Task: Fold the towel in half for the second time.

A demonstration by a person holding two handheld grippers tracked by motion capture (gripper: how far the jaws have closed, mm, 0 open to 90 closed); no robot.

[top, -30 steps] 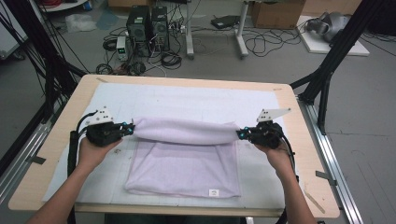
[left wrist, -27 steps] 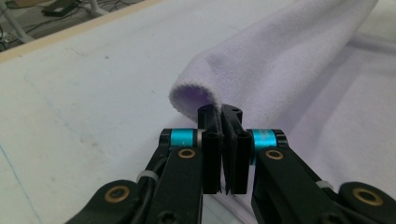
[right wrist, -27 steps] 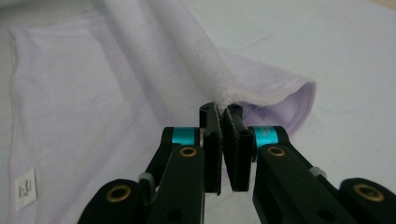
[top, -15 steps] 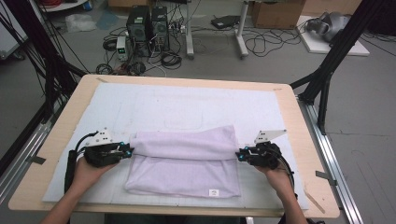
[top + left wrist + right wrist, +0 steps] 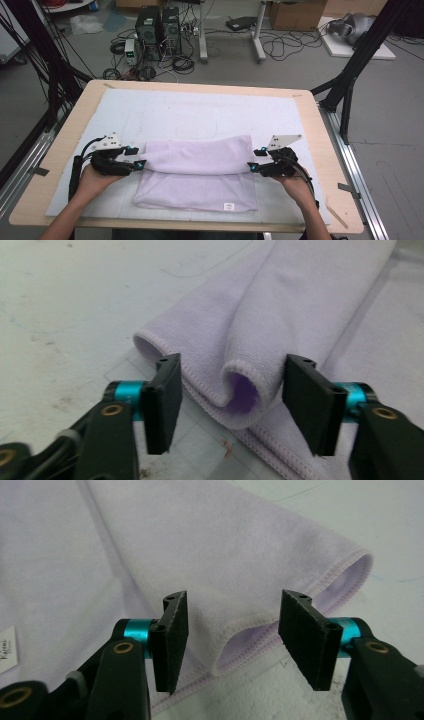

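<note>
A lilac towel (image 5: 197, 172) lies folded on the white mat (image 5: 210, 112), its far edge doubled over toward the person. My left gripper (image 5: 140, 158) rests at the towel's left end with its jaws open, and they have just been opening. In the left gripper view, the folded hem of the towel (image 5: 240, 390) sits loose between the pads (image 5: 165, 397) without being pressed. My right gripper (image 5: 251, 160) sits at the right end, open too, its jaws having just been opening. The towel's rolled edge (image 5: 235, 645) lies between its pads (image 5: 305, 635), untouched.
The mat covers a wooden table (image 5: 320, 150). A small white label (image 5: 229, 205) marks the towel's near edge. Black frame posts (image 5: 350, 75) stand at the table's right and left sides. Computers and cables lie on the floor beyond.
Both grippers lowered the folded towel edge toward the person and onto the lower layer, then let go of it. Their jaws went from shut to open.
</note>
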